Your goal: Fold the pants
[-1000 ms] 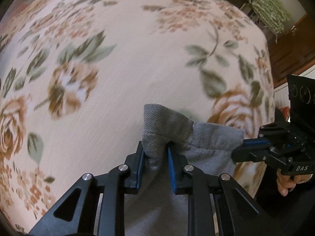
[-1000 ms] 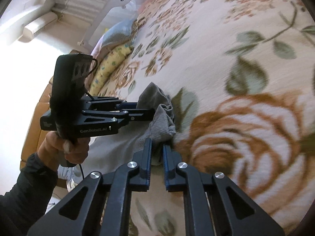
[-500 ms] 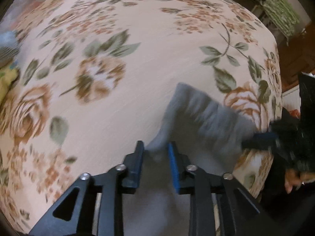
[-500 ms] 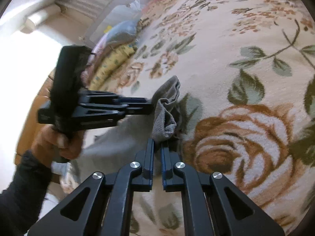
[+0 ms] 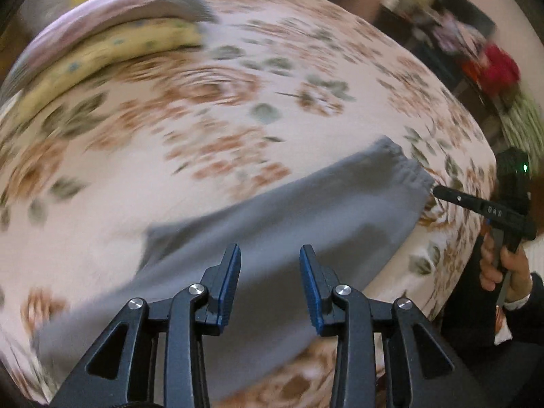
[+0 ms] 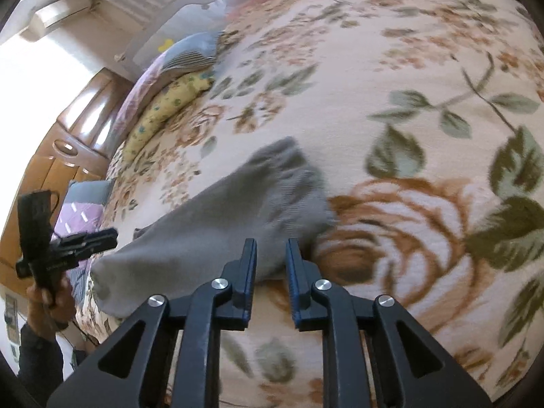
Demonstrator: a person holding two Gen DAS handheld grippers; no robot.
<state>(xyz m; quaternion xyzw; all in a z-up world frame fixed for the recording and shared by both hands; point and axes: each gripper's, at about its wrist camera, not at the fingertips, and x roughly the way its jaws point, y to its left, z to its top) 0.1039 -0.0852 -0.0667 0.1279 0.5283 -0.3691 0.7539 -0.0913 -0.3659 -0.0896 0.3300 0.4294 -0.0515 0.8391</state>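
Both grippers have let go: the left gripper (image 5: 270, 285) has swung away leftward, jaws opening and empty; the right gripper (image 6: 270, 272) hangs at the cuffed end, jaws opening, empty. Grey pants (image 5: 289, 224) lie flat across the floral bedspread (image 5: 170, 170), long axis left-right, the right gripper nearer the cuff.

1. Grey pants (image 5: 289, 217) lie flat on the floral bedspread (image 5: 170, 176), near its edge
2. Folded into a long band; gathered elastic cuff end (image 6: 289, 166) points up the bed
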